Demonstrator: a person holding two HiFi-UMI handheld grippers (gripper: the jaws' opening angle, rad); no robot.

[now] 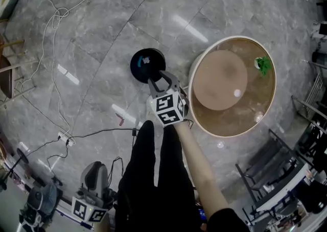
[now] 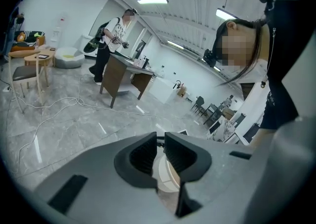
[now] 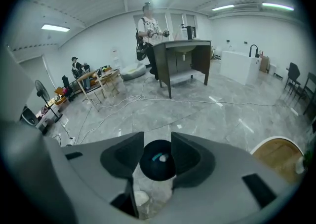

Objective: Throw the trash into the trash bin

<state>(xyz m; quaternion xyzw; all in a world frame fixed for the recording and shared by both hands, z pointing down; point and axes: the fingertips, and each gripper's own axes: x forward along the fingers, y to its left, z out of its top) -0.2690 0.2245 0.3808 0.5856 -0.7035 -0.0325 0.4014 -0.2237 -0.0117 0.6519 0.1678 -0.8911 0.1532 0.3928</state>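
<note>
Right gripper (image 1: 159,79) is opening its empty jaws over the black trash bin (image 1: 143,62) while the left gripper (image 2: 159,151) is idling barely parted, empty.

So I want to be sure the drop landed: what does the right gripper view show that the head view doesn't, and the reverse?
Only the right gripper view: the right gripper's jaws seen end-on, opening, with nothing between them, plus a person standing at a desk.
Only the head view: the left gripper low at the person's side, and a green item on the round table.
Both: the black trash bin below the right gripper with small scraps inside, the table, and floor cables.
</note>
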